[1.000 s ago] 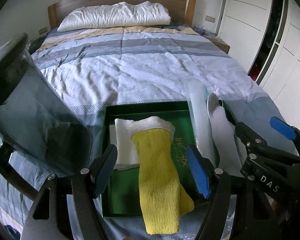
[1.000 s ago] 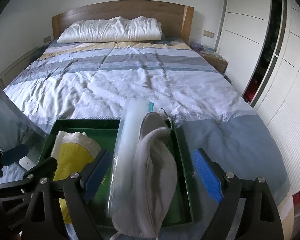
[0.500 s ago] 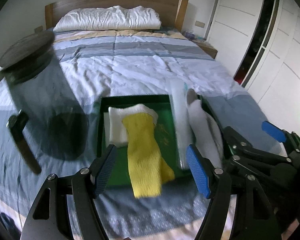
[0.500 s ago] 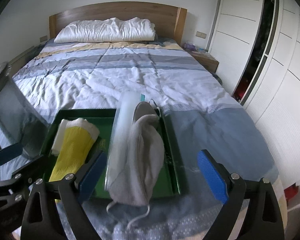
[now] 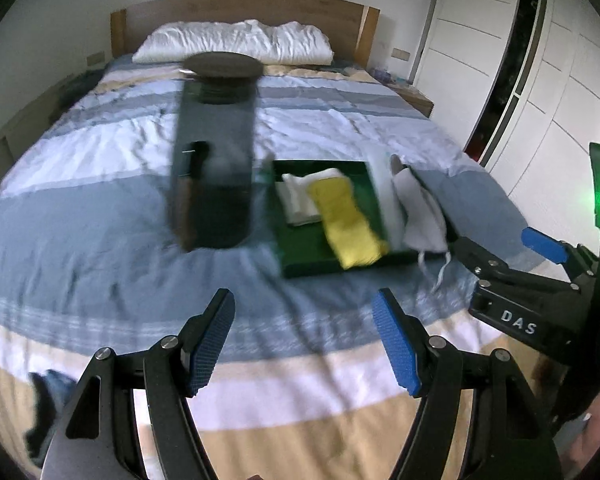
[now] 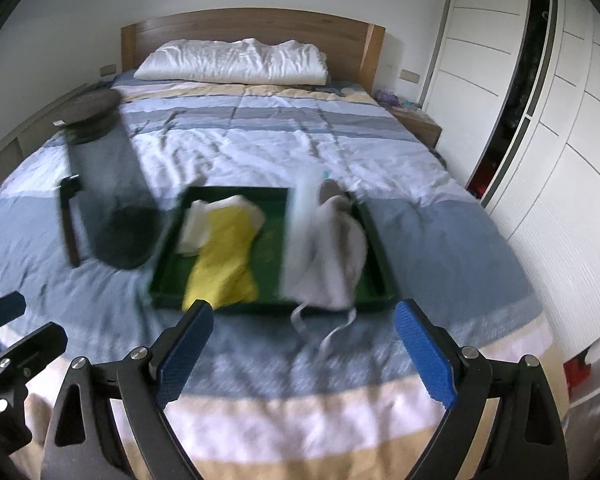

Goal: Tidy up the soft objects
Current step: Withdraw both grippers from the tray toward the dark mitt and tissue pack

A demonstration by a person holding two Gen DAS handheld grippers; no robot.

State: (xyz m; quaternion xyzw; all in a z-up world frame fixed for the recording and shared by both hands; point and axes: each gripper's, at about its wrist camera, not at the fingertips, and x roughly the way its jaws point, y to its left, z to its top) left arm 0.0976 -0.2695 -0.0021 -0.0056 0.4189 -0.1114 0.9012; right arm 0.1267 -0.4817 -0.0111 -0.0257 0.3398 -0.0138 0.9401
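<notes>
A green tray (image 5: 340,268) (image 6: 260,306) lies on the striped bedspread. In it lie a yellow cloth (image 5: 348,224) (image 6: 224,264) over a folded white cloth (image 5: 296,200) (image 6: 196,224), a clear plastic packet (image 5: 382,196) (image 6: 300,216) and a grey-white face mask (image 5: 420,216) (image 6: 332,256) whose strings hang over the front rim. My left gripper (image 5: 302,320) is open and empty, well short of the tray. My right gripper (image 6: 304,336) (image 5: 504,246) is wide open and empty, also short of the tray.
A tall dark see-through jar (image 5: 216,160) (image 6: 108,192) with a lid and side handle stands left of the tray. A white pillow (image 6: 232,62) lies at the wooden headboard. White wardrobe doors (image 6: 560,120) line the right side, with a nightstand (image 6: 416,124) beside the bed.
Both grippers have drawn back from the tray and risen, so tray and jar look smaller and farther. The right jaws stand a little wider. The cloths and mask lie as before.
</notes>
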